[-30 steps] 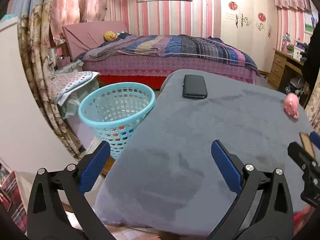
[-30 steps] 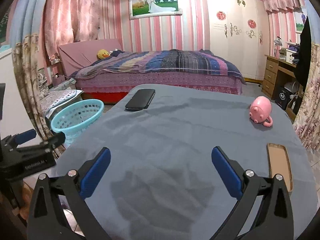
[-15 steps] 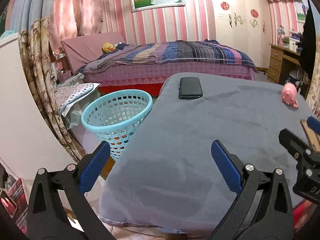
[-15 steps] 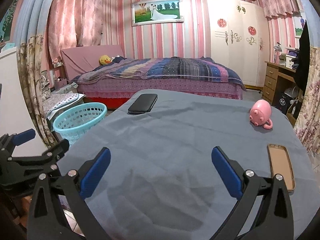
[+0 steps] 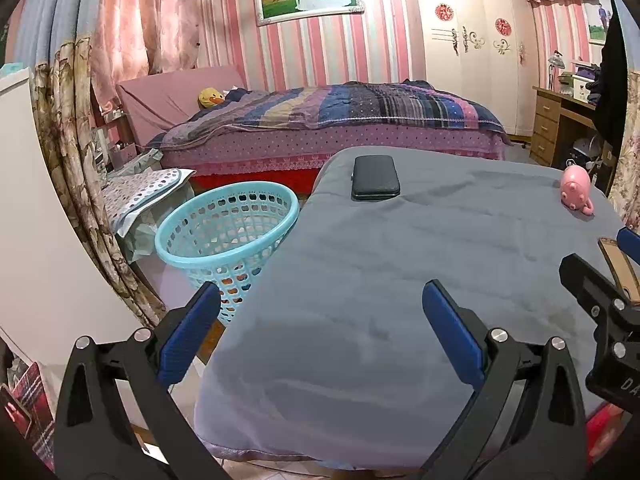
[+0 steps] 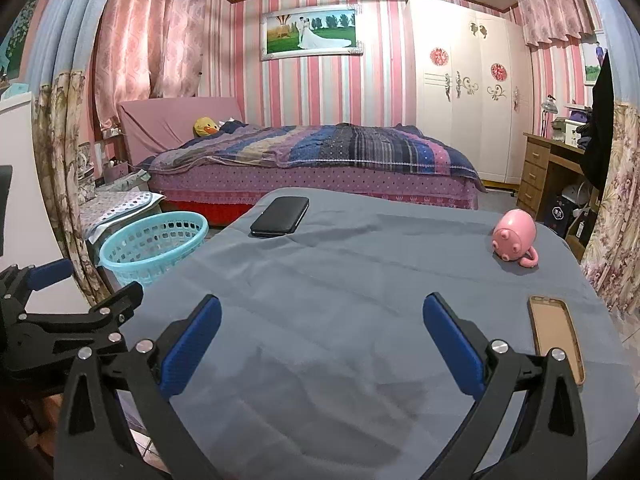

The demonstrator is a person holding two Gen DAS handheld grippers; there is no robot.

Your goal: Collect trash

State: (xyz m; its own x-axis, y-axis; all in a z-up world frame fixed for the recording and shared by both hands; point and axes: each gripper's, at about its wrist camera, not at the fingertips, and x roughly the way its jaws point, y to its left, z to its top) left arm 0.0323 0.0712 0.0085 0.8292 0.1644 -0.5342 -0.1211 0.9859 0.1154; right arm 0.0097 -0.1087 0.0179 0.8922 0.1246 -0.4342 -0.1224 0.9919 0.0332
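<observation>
A light blue plastic basket (image 5: 228, 236) stands on the floor left of the grey-covered table (image 5: 400, 280); it also shows in the right wrist view (image 6: 154, 246). My left gripper (image 5: 320, 332) is open and empty above the table's near left corner. My right gripper (image 6: 320, 344) is open and empty above the table's near edge. On the table lie a black phone (image 5: 375, 178), a pink pig toy (image 6: 514, 238) and a tan phone case (image 6: 556, 338). No loose trash shows on the table.
A bed (image 6: 320, 164) with a striped quilt stands behind the table. A wooden desk (image 6: 548, 172) is at the right, curtains (image 5: 68, 160) and a white cabinet at the left. The left gripper's body (image 6: 60, 328) shows at the right wrist view's left edge.
Both grippers have risen and drawn back from the table, so more of the room and less of the tabletop fills each view. Both stay open and empty.
</observation>
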